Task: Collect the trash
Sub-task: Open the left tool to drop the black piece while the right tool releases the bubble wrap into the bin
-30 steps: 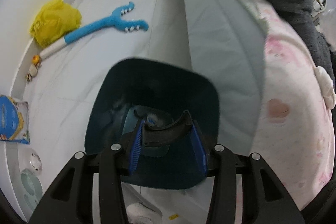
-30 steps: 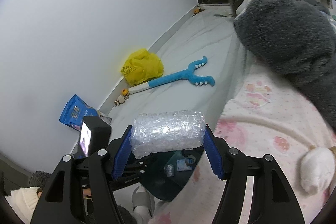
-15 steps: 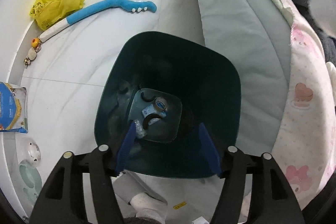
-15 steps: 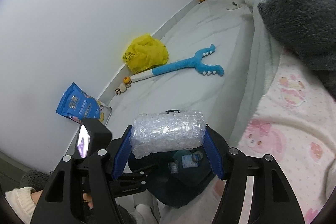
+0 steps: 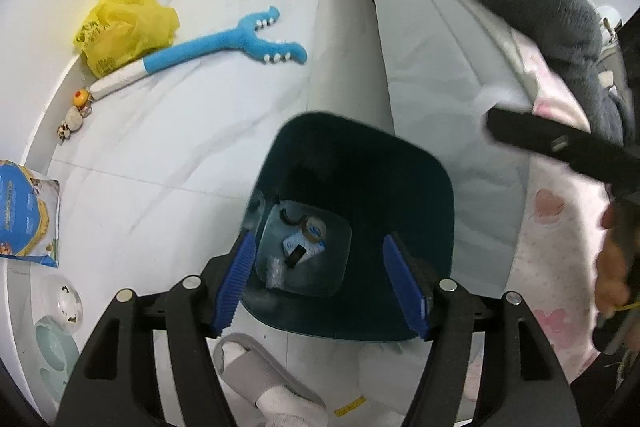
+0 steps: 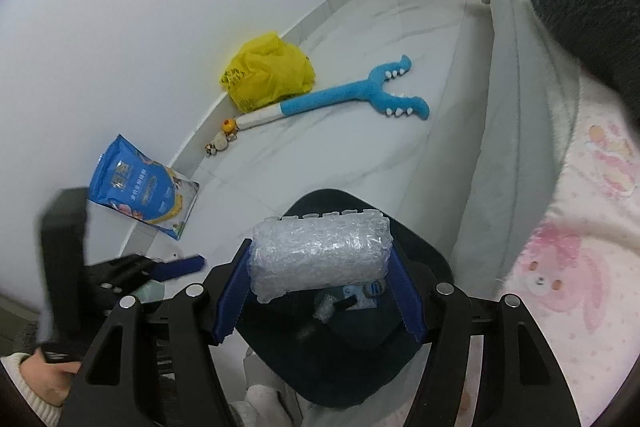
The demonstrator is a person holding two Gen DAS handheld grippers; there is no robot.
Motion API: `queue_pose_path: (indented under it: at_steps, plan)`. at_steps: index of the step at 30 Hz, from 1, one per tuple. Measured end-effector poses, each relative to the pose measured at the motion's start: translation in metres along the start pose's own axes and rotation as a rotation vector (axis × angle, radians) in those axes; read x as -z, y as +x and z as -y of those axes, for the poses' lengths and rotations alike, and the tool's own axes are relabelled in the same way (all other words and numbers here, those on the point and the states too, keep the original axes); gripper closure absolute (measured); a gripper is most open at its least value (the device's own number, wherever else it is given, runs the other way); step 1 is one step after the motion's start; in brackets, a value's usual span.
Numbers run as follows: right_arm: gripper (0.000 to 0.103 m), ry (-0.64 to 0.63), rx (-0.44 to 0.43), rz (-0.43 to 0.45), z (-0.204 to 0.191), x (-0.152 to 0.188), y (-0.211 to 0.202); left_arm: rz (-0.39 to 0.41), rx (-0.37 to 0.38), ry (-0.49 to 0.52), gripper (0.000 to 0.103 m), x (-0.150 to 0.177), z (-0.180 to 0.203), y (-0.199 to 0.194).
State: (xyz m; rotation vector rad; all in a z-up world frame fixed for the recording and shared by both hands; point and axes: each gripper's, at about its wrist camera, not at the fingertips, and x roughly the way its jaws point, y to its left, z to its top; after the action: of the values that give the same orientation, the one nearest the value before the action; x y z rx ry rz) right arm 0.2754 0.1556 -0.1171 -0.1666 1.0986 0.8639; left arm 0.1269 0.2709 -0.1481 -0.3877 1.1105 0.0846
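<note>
1. Left hand-held gripper [image 5: 320, 283], a second ago clamping a black piece, now gapes empty over the dark bin [image 5: 360, 227]
2. Right hand-held gripper [image 6: 318, 289] still squeezes the bubble-wrap roll [image 6: 320, 253] above that bin [image 6: 420, 307]

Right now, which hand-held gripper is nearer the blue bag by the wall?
Left. The left hand-held gripper sits just below the blue bag; the right one holds bubble wrap over the bin.

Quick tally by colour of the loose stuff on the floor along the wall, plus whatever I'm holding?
Yellow: 1, the plastic bag
Blue: 2, the plush toy and the snack pouch
Clear: 1, the bubble wrap roll in the right gripper, above the dark bin
Left gripper: open, holding 0
Total: 4
</note>
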Motion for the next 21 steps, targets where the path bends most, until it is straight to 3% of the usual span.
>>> queue_pose_path:
  at_steps: [21]
  plan:
    - [0.037, -0.116, 0.111, -0.241, -0.019, 0.030, 0.093, 0.297, 0.020, 0.015, 0.045, -0.022, -0.009, -0.092]
